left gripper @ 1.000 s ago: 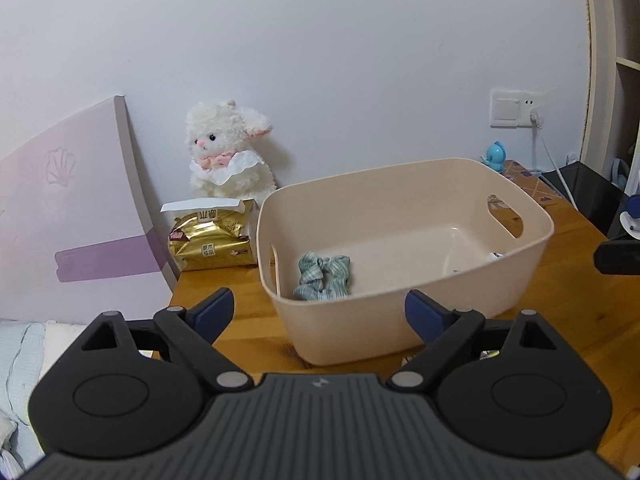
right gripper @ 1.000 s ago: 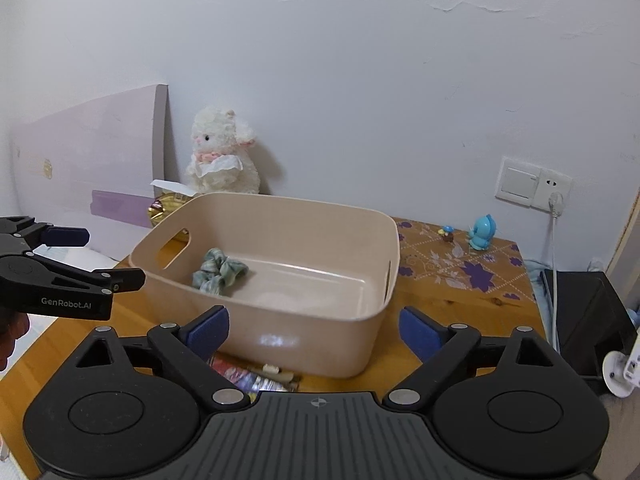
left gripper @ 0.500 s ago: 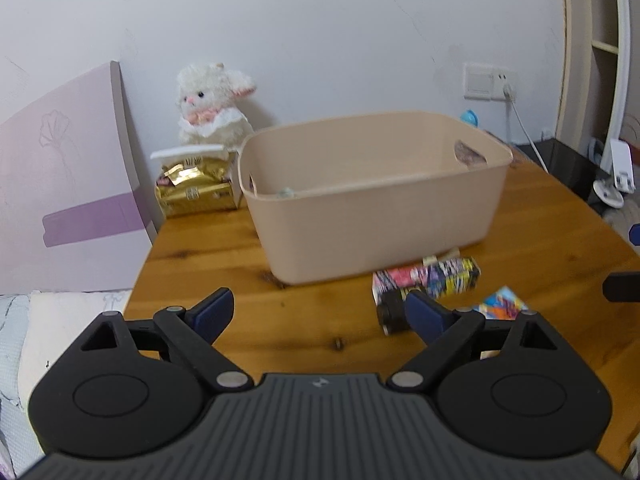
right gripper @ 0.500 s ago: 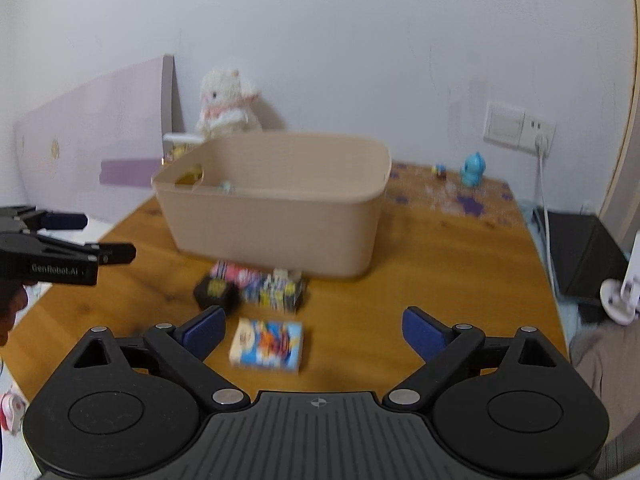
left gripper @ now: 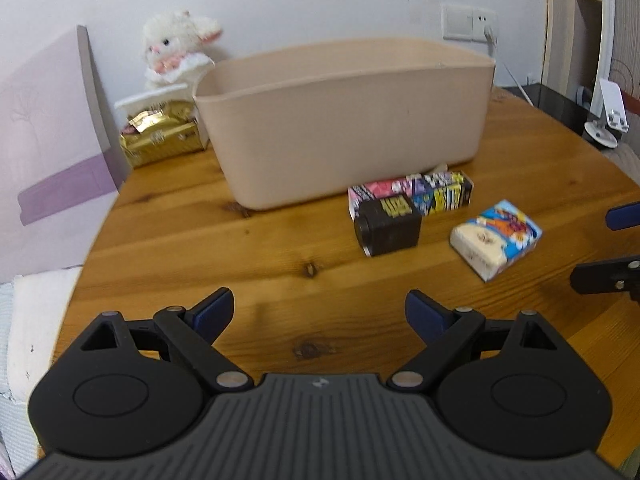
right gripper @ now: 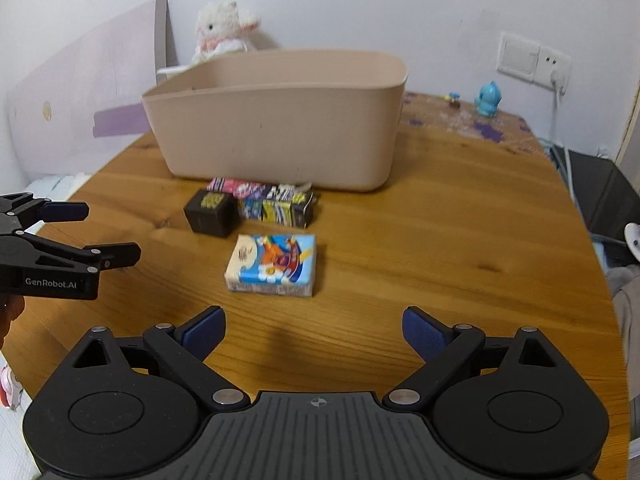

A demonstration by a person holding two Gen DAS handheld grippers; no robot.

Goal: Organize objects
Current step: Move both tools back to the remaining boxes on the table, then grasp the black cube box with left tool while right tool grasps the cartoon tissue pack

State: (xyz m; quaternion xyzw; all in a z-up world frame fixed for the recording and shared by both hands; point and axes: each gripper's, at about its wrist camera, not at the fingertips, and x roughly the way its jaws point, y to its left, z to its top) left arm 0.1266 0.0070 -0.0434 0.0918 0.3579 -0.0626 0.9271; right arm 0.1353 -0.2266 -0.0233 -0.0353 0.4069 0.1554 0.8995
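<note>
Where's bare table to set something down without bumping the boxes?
Bare wood lies between the open left gripper and the black box, and right of the tissue pack toward the table edge. It is crowded along the bin's front wall, around the colourful carton.

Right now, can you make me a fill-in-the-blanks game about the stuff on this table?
1. The tub on the table is the colour ____.
2. The tissue pack lies ____ the tub, on the wood.
3. The black box sits right next to the long ____ box.
4. Both the left gripper and the right gripper are ____, holding nothing.

Missing words: beige; outside; colourful; open
</note>
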